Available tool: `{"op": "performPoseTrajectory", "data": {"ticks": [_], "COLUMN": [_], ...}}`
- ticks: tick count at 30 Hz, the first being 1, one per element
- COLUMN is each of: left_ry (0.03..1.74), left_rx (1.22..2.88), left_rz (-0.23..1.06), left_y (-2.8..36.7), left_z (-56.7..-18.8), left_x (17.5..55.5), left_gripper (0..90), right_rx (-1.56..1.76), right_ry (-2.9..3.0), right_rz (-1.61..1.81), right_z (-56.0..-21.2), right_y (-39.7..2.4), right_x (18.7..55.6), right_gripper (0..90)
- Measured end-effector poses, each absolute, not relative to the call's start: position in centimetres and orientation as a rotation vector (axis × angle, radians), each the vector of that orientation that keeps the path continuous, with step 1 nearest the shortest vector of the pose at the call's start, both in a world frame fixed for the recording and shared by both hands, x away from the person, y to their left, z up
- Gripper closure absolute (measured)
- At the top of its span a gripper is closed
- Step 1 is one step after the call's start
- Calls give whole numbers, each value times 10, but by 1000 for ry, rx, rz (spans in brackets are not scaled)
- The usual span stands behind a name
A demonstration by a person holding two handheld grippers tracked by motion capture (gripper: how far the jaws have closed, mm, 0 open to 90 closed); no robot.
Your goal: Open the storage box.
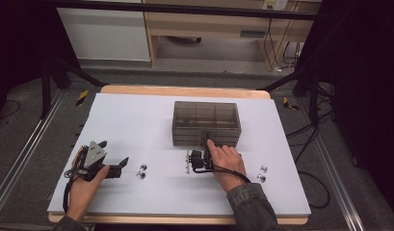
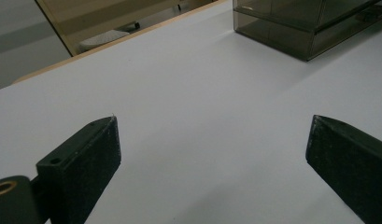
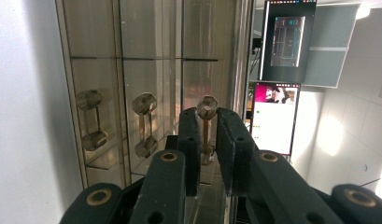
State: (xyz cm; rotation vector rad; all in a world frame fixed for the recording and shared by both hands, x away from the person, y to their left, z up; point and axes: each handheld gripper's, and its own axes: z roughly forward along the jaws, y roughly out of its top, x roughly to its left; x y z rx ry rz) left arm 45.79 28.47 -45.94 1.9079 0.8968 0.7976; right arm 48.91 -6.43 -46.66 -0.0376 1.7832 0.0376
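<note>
Right gripper view: right tongs (image 3: pixel 206 122) closed tight on the drawer handle (image 3: pixel 207 107), one black jaw on each side of its thin bar. Two more handles (image 3: pixel 144 123) just beside it, left alone. High view: same tongs pressed up to the front of the smoky clear box (image 1: pixel 206 115), near the middle of the white table (image 1: pixel 137 120). Left tongs (image 1: pixel 118 166) wide open with nothing in them, resting on the table well apart from the box.

Probably time to pull the drawer out. Keep the squeeze firm to stop any slipping off the bar. Pull straight back toward the near edge of the table, slow and level, not up and not sideways. Watch the box: maybe light, and likely to slide along with the drawer. Best to bring the left tongs over and hold the box in place. Mind the small shiny bits (image 1: pixel 142 171) lying near.
</note>
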Motion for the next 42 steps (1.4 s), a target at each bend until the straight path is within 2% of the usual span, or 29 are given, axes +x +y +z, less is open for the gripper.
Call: {"op": "performPoseTrajectory", "data": {"ticks": [14,34,35,38,42], "left_ry": [888,893,891,875,808], "left_rx": [1922,1940,1937,1944,1972], "left_rz": [790,775,768,770,731], "left_y": [283,282,282,280,265], "left_z": [-460,-461,-460,-458,-452], "left_x": [458,458,458,456,453], "left_gripper": [31,40,41,41,35], "right_rx": [-45,-50,-42,9,133], "right_ry": [1785,1795,1799,1827,1905], "right_rz": [56,66,71,107,216], "right_z": [-466,-465,-465,-464,-458], "right_y": [-66,-67,-67,-70,-80], "right_x": [484,449,448,448,442], "right_gripper": [816,809,787,610,497]}}
